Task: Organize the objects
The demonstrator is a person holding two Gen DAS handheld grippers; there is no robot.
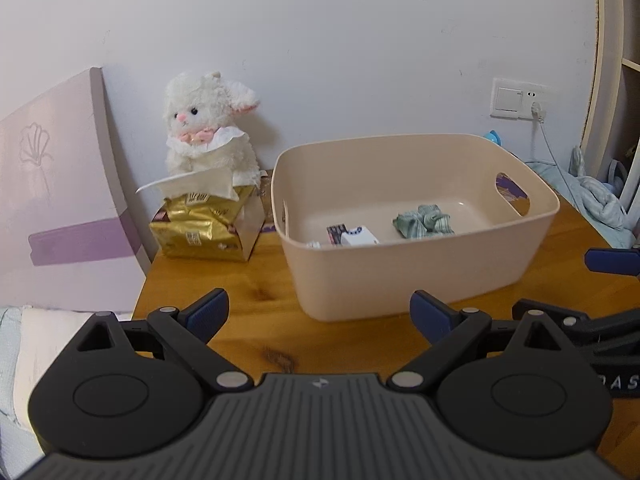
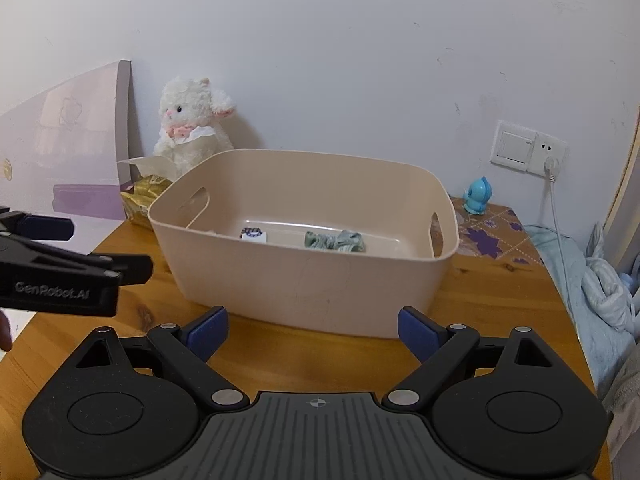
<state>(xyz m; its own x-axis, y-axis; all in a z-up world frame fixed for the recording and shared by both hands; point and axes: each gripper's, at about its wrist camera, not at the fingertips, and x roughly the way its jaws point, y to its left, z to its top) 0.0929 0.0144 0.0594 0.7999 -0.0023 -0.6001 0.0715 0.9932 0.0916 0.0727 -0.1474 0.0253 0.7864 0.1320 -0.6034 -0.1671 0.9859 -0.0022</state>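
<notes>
Wooden bench [image 1: 256, 292] against a pale wall. Both my grippers hang with fingers spread wide, nothing between them: left gripper [image 1: 319, 314], right gripper [image 2: 313, 334]. Beige bin [image 1: 412, 268] sits mid-bench, long axis running left-right, handle cutouts at each end. Inside lie a green scrunchie [image 1: 424, 221] and a small white box [image 1: 358, 237], apart. Only the right view shows the blue toy [image 2: 478, 196] far right. Left view shows the gold tissue pack [image 1: 204, 230] whole, plush lamb [image 1: 210, 124] behind it.

You've got the bin [image 1: 400, 276] mid-table [image 1: 256, 300]; scrunchie [image 1: 424, 221] and small box [image 1: 358, 236] inside it; tissue pack [image 1: 204, 228] to its left; plush [image 1: 208, 124] behind that.
</notes>
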